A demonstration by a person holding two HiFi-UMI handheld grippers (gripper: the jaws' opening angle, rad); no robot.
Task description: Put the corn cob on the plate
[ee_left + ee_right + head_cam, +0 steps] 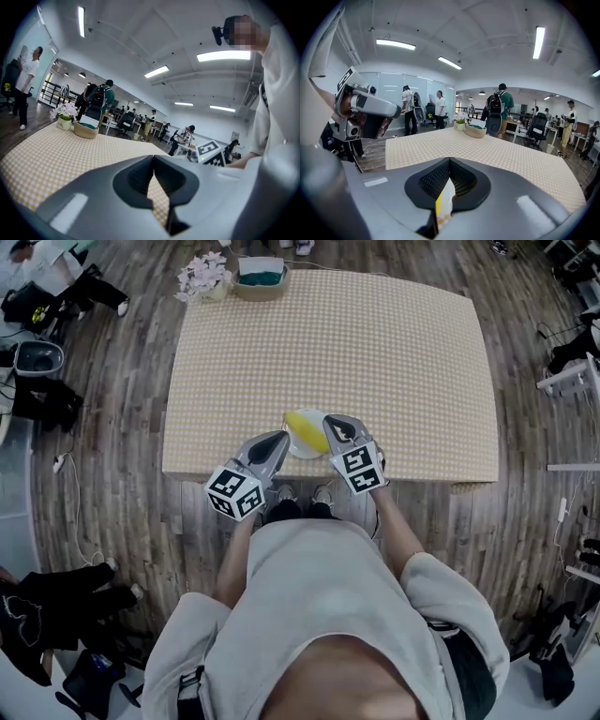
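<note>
A yellow corn cob [298, 421] lies on a small white plate [311, 449] near the front edge of the table. My left gripper [281, 437] hangs just left of the plate and my right gripper [334, 424] just right of it, both above the table. In the left gripper view the jaws meet at their tips [153, 157] with only tablecloth showing behind them. The right gripper [449, 160] is shut too. A sliver of the corn cob [439, 206] and plate [447, 193] shows below through the slit behind its tips. Neither gripper holds anything.
The table [375, 352] wears a tan checked cloth. At its far left corner stand a round basket [261, 279] and a pot of white flowers [203, 277]. Bags and gear lie on the wooden floor at the left; several people stand further off.
</note>
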